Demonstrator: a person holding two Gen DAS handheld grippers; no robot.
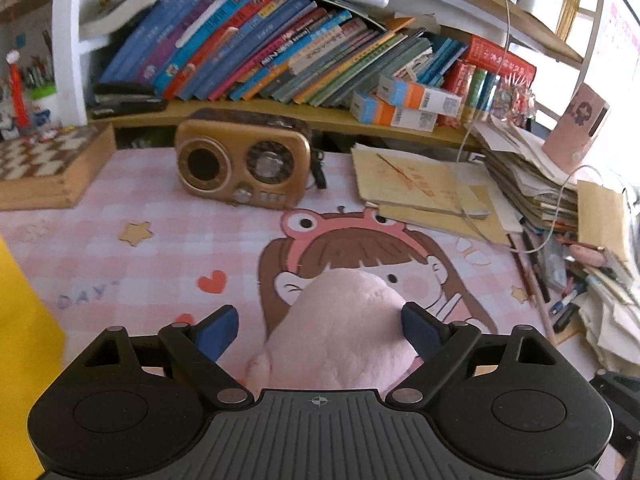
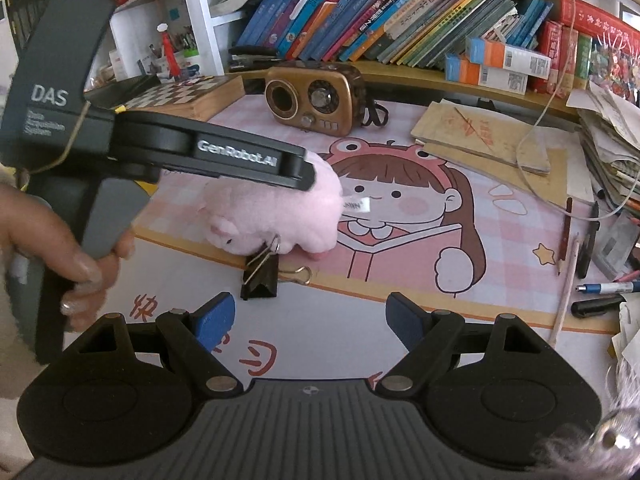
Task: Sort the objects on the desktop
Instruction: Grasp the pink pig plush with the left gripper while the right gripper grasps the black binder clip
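On the pink checked desk mat (image 1: 120, 248): chessboard box (image 1: 48, 168) far left, gold radio (image 1: 244, 160) at the back centre under the bookshelf (image 1: 280, 60), paper stacks (image 1: 532, 176) and pens crowding the right edge. Left gripper (image 1: 320, 330), fingers apart, straddles the pink plush toy (image 1: 340, 328) mid-mat; right finger touches it. Black binder clip (image 2: 260, 276) sits at the toy's front. Right gripper (image 2: 310, 320) is spread wide, holding nothing, over the bare near edge.
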